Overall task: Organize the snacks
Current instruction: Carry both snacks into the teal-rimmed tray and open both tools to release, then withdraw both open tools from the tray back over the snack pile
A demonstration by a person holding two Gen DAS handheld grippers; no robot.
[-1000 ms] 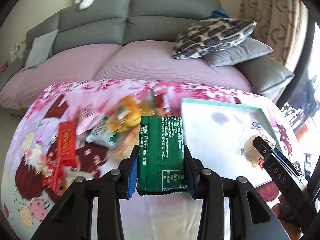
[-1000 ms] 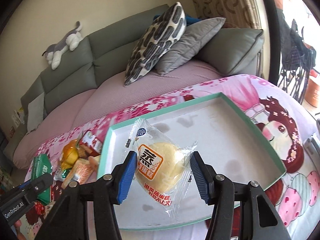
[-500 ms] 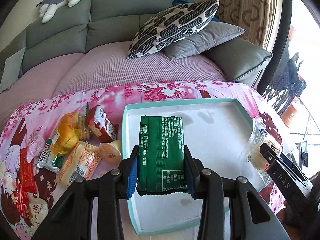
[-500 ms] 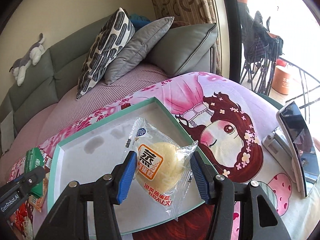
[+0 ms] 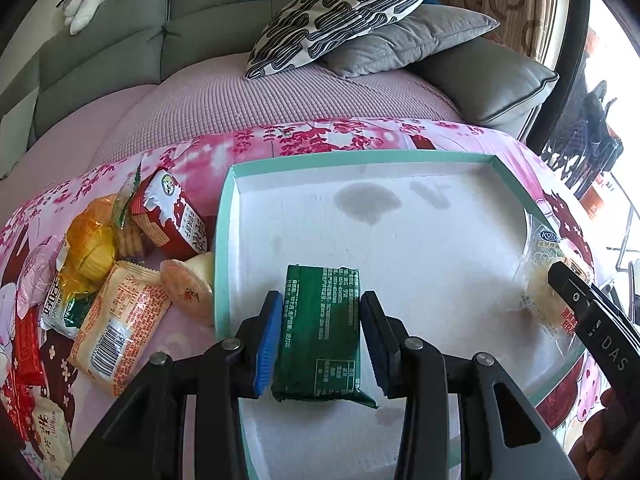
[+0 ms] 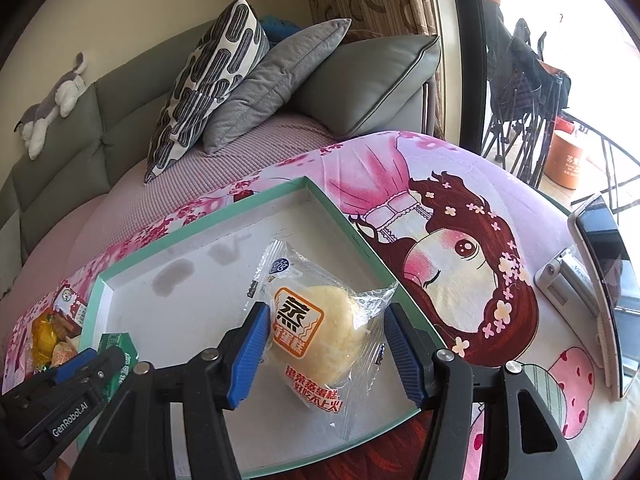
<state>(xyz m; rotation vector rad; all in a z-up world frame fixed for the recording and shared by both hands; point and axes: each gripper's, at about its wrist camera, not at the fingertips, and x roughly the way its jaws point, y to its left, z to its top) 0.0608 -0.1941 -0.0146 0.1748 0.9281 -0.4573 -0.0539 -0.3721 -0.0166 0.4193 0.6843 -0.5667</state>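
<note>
Left wrist view: left claw [image 5: 320, 334] pinching green packet [image 5: 322, 332] over the tray [image 5: 222, 240], right claw [image 6: 322, 350] holding bun packet [image 6: 316, 328].

Green packet sits over tray's near-left part; bun packet over tray's near-right corner, blue pads touching its wrapper both sides. Loose snack pile [image 5: 104, 264] on the table cloth [image 5: 304, 140] just left of tray, red carton [image 5: 168, 216] nearest the wall. Phone on stand [image 6: 596, 280] right of tray, well apart. Sofa cushions [image 5: 352, 12] behind.
</note>
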